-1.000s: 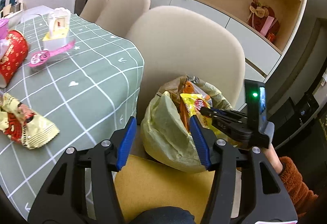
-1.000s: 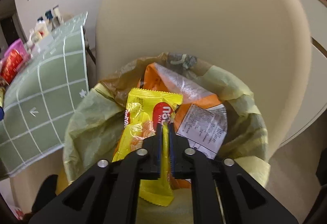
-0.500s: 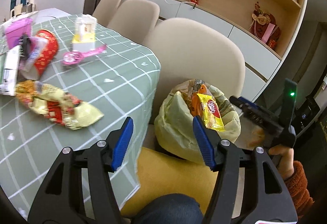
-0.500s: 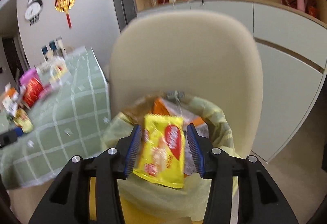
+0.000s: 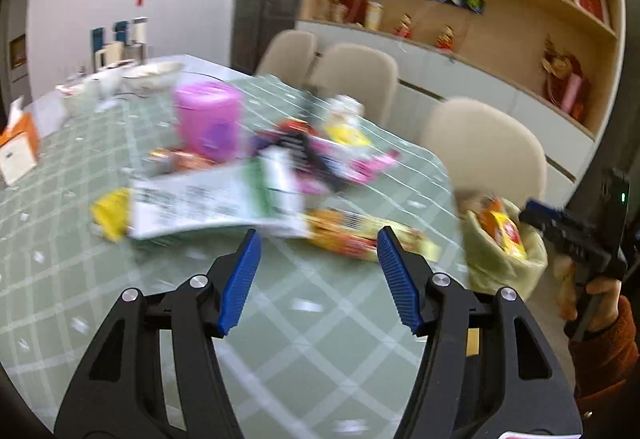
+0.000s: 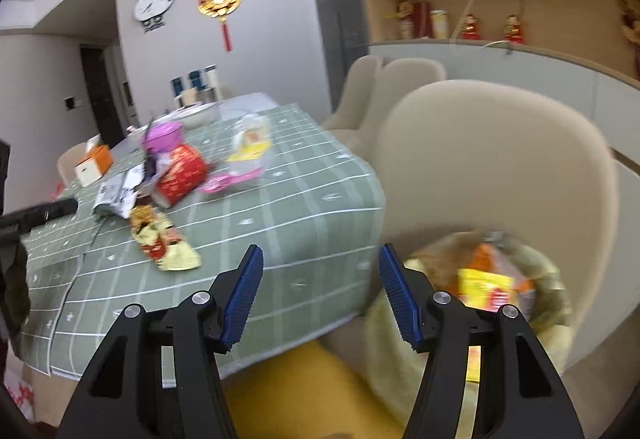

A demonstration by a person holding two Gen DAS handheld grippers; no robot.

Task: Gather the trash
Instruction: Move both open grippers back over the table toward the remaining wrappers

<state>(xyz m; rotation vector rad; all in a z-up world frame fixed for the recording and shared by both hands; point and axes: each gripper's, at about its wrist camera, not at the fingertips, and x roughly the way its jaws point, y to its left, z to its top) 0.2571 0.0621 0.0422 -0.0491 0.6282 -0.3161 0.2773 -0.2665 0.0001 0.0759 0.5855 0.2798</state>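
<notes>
Step in hand: another piece of trash is being sought on the table (image 5: pixel 328 339).
Left gripper (image 5: pixel 318 281): jaws stand well apart; nothing is held.
Right gripper (image 6: pixel 320 289): jaws are opening; nothing lies between them.
Trash bag (image 6: pixel 552 279): set on the chair beside the table's edge, yellow packet (image 6: pixel 484 289) on top.
Wrappers (image 5: pixel 360 235): scattered mid-table, nearest just beyond the left fingers.
Next move: the left gripper should be lowered over the nearest wrapper and closed on it.

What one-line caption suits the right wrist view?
Right gripper opening, empty, beside the trash bag holding a yellow wrapper.
</notes>
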